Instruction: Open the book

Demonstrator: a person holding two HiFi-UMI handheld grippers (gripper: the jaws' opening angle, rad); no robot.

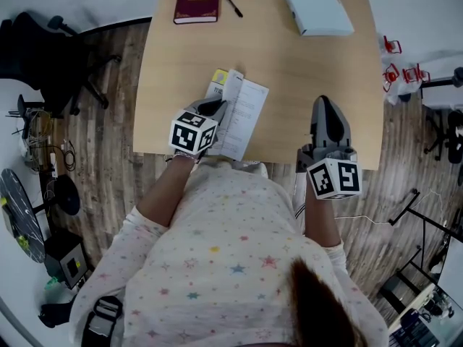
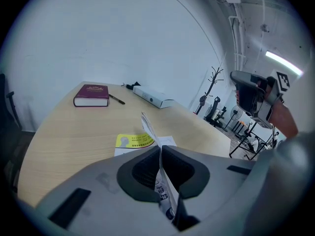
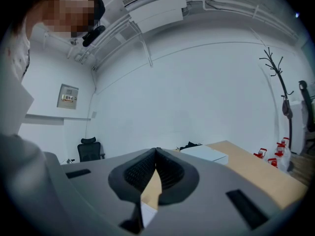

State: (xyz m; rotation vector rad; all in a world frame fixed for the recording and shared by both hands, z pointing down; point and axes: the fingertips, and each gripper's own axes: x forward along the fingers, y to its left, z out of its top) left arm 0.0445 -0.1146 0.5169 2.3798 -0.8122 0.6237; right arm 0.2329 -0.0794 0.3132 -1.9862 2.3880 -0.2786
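Observation:
A thin booklet [image 1: 242, 114] with white printed pages lies near the front edge of the wooden table [image 1: 289, 71]. One leaf stands up from it, and a yellow-printed page [image 2: 134, 140] lies flat beneath. My left gripper [image 1: 217, 107] is shut on the lower edge of that raised leaf [image 2: 147, 127], which runs between its pads. My right gripper [image 1: 325, 105] hangs over the table's front right part, apart from the booklet, jaws pressed together with nothing between them. The left gripper view shows it raised at the right.
At the table's far edge lie a maroon hardcover book [image 1: 197, 0], a black pen [image 1: 232, 4] and a long white box [image 1: 315, 4]. A black office chair [image 1: 51, 56] stands left of the table, and red items [image 1: 394, 67] sit on the floor to the right.

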